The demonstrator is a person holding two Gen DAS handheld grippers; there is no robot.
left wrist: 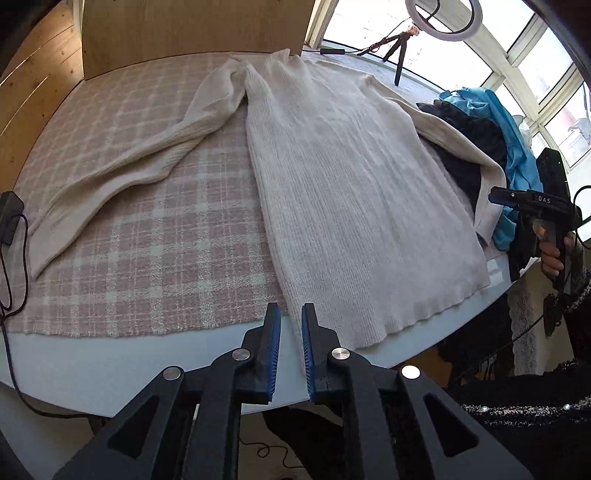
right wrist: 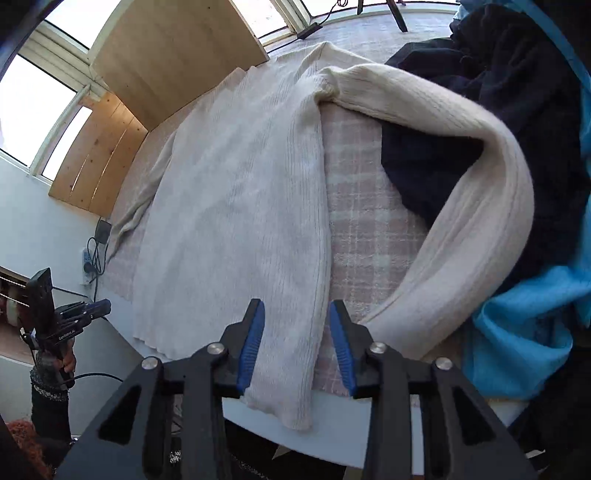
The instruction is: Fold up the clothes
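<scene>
A cream ribbed sweater (left wrist: 354, 192) lies flat on a pink plaid blanket (left wrist: 147, 266), hem toward me. One sleeve (left wrist: 122, 173) stretches out to the left. The other sleeve (right wrist: 476, 206) curves over a dark garment. My left gripper (left wrist: 291, 314) hovers at the hem's left corner, its blue pads (left wrist: 274, 347) a narrow gap apart with nothing between them. My right gripper (right wrist: 295, 304) stands open over the hem's right edge (right wrist: 295, 369), and the pads (right wrist: 251, 347) do not press the knit. Each gripper, held in a hand, also shows in the other's view: right gripper (left wrist: 532, 201), left gripper (right wrist: 92, 308).
A pile of dark clothes (right wrist: 461, 155) and blue clothes (right wrist: 524, 332) sits on the right of the pale table (left wrist: 110, 369). A wooden panel (left wrist: 192, 29) stands at the back, a ring light on a tripod (left wrist: 399, 55) by the windows. A black adapter with cable (left wrist: 11, 218) lies at the left edge.
</scene>
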